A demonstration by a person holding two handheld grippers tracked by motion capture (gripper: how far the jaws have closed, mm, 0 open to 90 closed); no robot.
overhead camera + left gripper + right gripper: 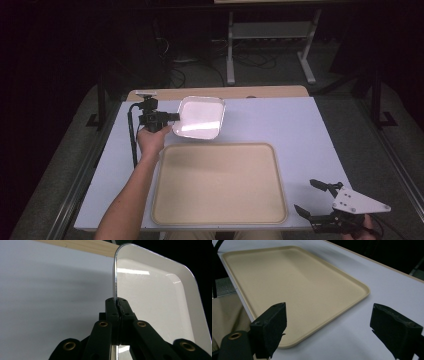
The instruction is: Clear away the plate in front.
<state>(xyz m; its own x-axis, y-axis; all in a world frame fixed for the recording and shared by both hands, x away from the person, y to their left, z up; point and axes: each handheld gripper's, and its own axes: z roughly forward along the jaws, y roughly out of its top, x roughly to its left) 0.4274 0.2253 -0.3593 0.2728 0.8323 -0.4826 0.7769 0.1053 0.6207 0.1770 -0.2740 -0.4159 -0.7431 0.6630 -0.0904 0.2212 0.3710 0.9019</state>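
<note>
A white square plate (200, 117) hangs tilted above the table's far left part, just beyond the beige tray (219, 185). My left gripper (176, 118) is shut on the plate's left rim; in the left gripper view the black pads (124, 307) pinch the thin edge of the plate (155, 297). My right gripper (306, 197) rests open near the table's front right corner, jaws wide apart with nothing between them. In the right gripper view its two pads (274, 325) frame the tray's near corner (294, 290).
The big beige tray lies empty at the table's front centre on the pale blue table top (295, 130). A wooden strip (225, 92) runs along the far edge. Beyond it stands a white metal frame (270, 35) on the dark floor.
</note>
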